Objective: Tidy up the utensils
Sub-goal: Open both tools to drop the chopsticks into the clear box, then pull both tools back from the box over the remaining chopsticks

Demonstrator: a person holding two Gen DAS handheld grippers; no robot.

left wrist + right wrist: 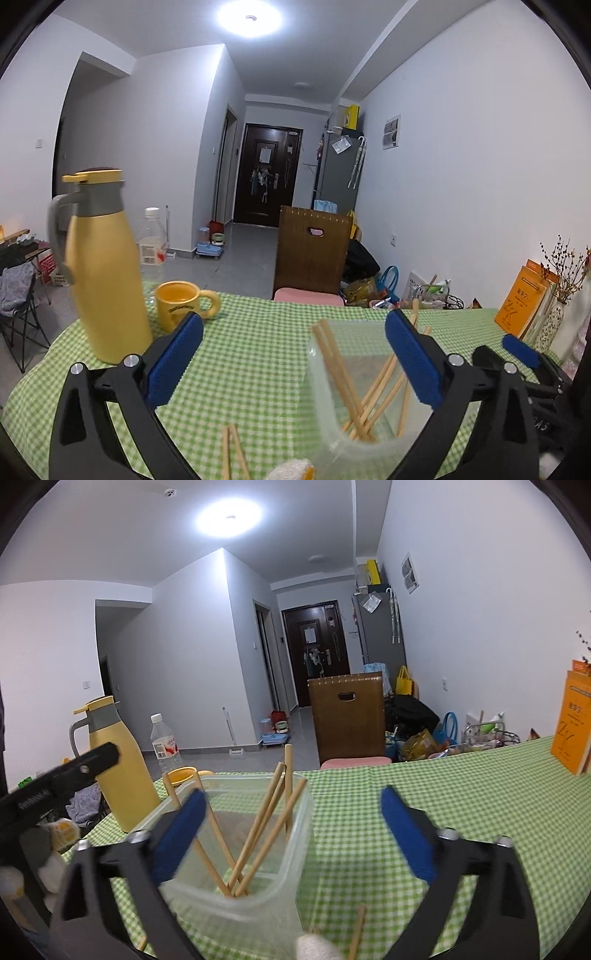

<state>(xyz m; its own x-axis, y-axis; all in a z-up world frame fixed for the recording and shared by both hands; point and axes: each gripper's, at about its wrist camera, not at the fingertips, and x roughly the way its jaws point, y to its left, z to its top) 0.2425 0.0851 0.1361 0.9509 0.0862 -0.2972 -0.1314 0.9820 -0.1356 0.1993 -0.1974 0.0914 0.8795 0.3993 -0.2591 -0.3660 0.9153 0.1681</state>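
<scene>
The left tongs (293, 363) stand wide apart with nothing between the blue ribbed pads, only checked cloth showing in the gap at the lower middle of the left wrist view; the right tongs (291, 836) gape just as wide and grip nothing, their left pad (179, 836) crossing in front of the container wall. No earlier picture is there to hold these against. Just right of centre in the left view stands a clear plastic container (334, 417), soft-cornered and cloudy, with several pale wooden chopsticks (341, 373) leaning crosswise inside it, their tips poking above the rim. Two more loose chopsticks (232, 452) lie on the table (258, 354) at the bottom edge, beside a white and yellow cloth-like lump (291, 470) too cropped to name. The table wears a green and white gingham cloth. At the left of the frame rises a tall yellow thermos jug (105, 273) with a grey collar and handle, a yellow ceramic mug (181, 304) just beside it and a clear water bottle (151, 243) behind. At the far right lean orange books (522, 299) and a patterned vase of dry twigs (554, 321). Beyond the table stands a brown wooden chair back (314, 251), and far off a dark door (269, 173).
</scene>
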